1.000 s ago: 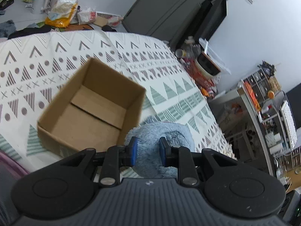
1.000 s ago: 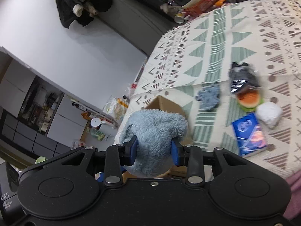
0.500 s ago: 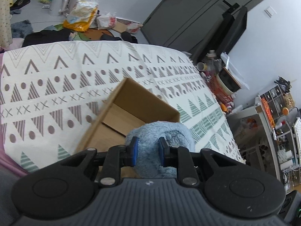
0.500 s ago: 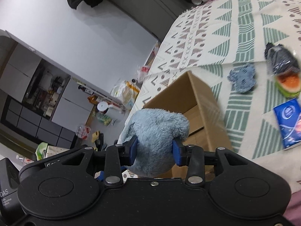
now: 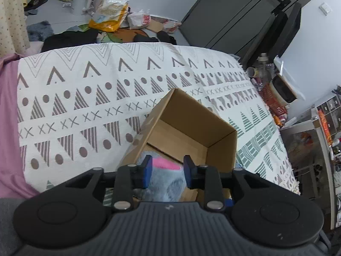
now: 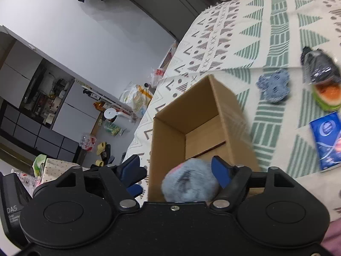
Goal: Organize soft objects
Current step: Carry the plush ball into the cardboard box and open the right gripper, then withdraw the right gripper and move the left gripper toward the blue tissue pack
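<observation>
Now that both grippers have let go, our left gripper [image 5: 167, 171] and right gripper [image 6: 178, 170] stand with fingers apart. We see the plush [image 6: 189, 180] dropped inside the box [image 6: 223, 98]. Other soft things wait outside

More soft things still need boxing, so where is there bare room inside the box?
The cardboard box floor is bare at its far end; the near end holds the blue plush toy between the open right claw.
</observation>
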